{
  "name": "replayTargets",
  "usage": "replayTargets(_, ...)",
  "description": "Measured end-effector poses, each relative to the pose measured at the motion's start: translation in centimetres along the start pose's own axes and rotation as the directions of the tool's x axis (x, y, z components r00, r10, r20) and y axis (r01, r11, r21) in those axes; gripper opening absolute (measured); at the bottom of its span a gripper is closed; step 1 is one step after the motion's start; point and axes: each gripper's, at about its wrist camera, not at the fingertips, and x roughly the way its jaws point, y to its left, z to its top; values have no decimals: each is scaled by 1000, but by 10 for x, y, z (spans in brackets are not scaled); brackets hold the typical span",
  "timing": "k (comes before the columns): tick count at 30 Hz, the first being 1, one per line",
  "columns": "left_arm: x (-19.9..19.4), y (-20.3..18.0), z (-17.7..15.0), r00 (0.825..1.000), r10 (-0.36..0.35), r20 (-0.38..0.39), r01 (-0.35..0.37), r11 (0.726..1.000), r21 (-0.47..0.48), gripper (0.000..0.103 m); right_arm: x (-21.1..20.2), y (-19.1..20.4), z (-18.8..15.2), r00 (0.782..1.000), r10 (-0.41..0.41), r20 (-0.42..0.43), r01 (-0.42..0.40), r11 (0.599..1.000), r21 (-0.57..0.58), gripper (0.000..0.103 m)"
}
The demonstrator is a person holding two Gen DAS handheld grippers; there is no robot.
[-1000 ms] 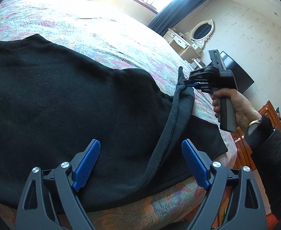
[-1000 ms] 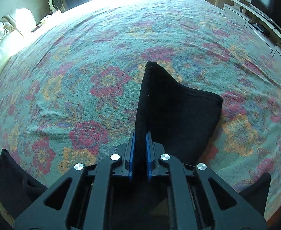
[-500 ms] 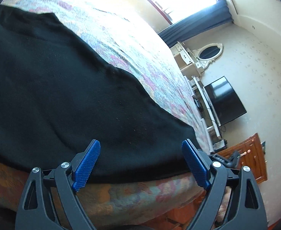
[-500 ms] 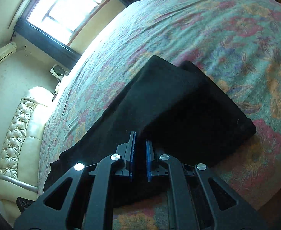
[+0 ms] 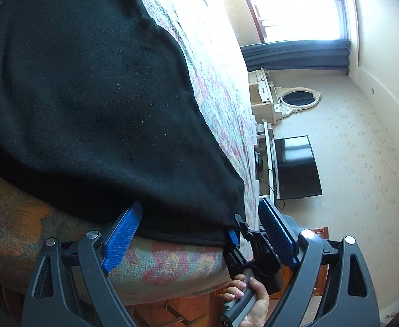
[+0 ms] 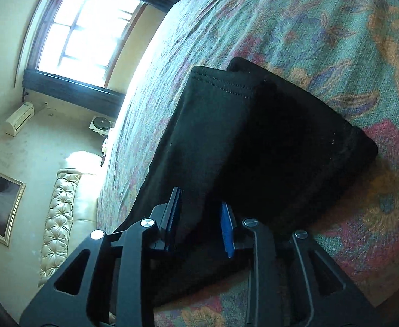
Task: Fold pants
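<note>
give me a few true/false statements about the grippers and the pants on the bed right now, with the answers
1. The black pants lie on a floral bedspread. True.
2. The left gripper is clamped shut on the fabric. False: its blue fingers stand wide apart, with nothing pinched between them.
3. The right gripper has pants fabric between its fingers. True: the cloth runs between the pads, though they show a gap and may be loosening.
4. A television stands beyond the bed in the left wrist view. True.
5. The pants are hanging off the floor side with no part on the bed. False: they rest on the bedspread near its edge.
</note>
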Motion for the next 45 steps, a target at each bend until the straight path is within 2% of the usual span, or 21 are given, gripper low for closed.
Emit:
replayTargets(3,0,0,-5,999,24,38,-23,999,-31,86,-2,-2,0,999,47,3,-47,999,15,43)
replayTargets(6,-5,0,-15,997,38,61,-34,998,-56,86,-13,-6,0,998,48,36,-49,998,41,49)
replayTargets(13,10,-7,-5,981,132,141,-130,991,-21,86,-9,-4,-7,995,7,97,-9,1000,15,47)
replayTargets(16,12,-11,-3,979,143,144,-143,990,-11,86,0,-2,-4,995,-12,103,10,1000,17,28)
replayTargets(18,10,-10,-4,979,139,147,-136,990,-28,86,5,-6,0,995,-7,100,3,999,43,8)
replayTargets(19,6,-7,-4,977,146,154,-142,989,-37,84,6,-10,1,996,5,95,-10,999,53,7)
replayTargets(21,0,-3,-3,967,185,173,-179,983,-50,67,2,-16,0,995,30,91,-35,998,54,6)
replayTargets(24,0,-2,-2,961,223,162,-220,975,-34,58,1,-14,0,994,40,100,-44,998,41,6)
replayTargets(25,3,-1,-1,959,237,155,-236,971,-21,49,1,-13,2,994,44,101,-48,998,41,6)
replayTargets(27,3,3,2,953,270,139,-270,963,-19,19,-1,-11,4,993,54,102,-59,998,39,6)
replayTargets(28,4,4,3,954,270,128,-270,963,-18,16,-2,-8,5,993,60,103,-64,997,31,6)
replayTargets(30,2,6,3,963,244,116,-243,970,-22,14,-8,-3,7,991,75,110,-77,997,12,6)
replayTargets(35,-8,0,-4,968,218,124,-224,974,34,14,-34,8,4,990,83,118,-75,994,-74,6)
replayTargets(41,-4,14,-10,969,231,93,-234,972,22,13,-33,-25,-11,996,25,85,-22,999,-33,6)
replayTargets(45,-7,8,-11,966,238,106,-245,968,58,13,-36,-23,-16,995,28,96,-23,998,-50,6)
